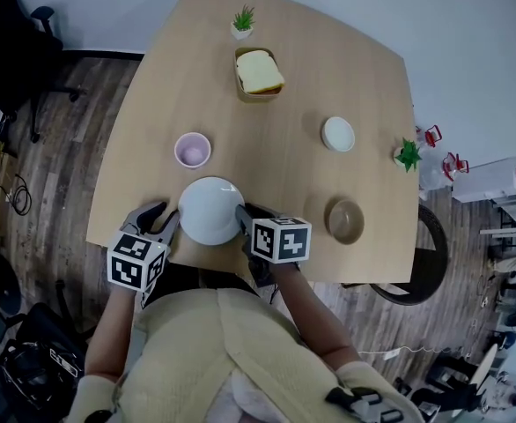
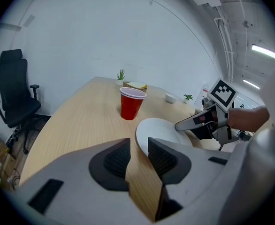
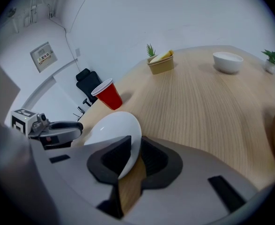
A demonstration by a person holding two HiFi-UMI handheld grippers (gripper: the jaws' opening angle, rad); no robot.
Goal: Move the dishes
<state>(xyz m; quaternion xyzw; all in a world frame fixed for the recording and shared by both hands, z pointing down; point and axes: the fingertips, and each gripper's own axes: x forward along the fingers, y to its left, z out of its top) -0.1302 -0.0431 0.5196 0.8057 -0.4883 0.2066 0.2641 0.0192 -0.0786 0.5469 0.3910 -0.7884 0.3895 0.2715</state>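
A white plate [image 1: 210, 210] lies near the table's front edge, in front of the person. My right gripper [image 1: 244, 218] is shut on the plate's right rim; in the right gripper view the plate [image 3: 113, 127] runs up between the two pads of this gripper [image 3: 136, 142]. My left gripper [image 1: 163, 219] sits at the plate's left side, open. In the left gripper view only bare wood shows between the fingers of the left gripper [image 2: 138, 145], and the plate [image 2: 160, 128] lies just past the right finger. The other dishes are a white bowl [image 1: 338, 134] and a brown bowl [image 1: 345, 220].
A red cup [image 1: 192, 150] stands just behind the plate. Further back is a tan container [image 1: 258, 74] holding something yellow, and there are two small potted plants [image 1: 243, 20] [image 1: 408, 155]. Table [image 1: 152, 104] edge runs right under both grippers. A black office chair [image 2: 15, 95] stands left of the table.
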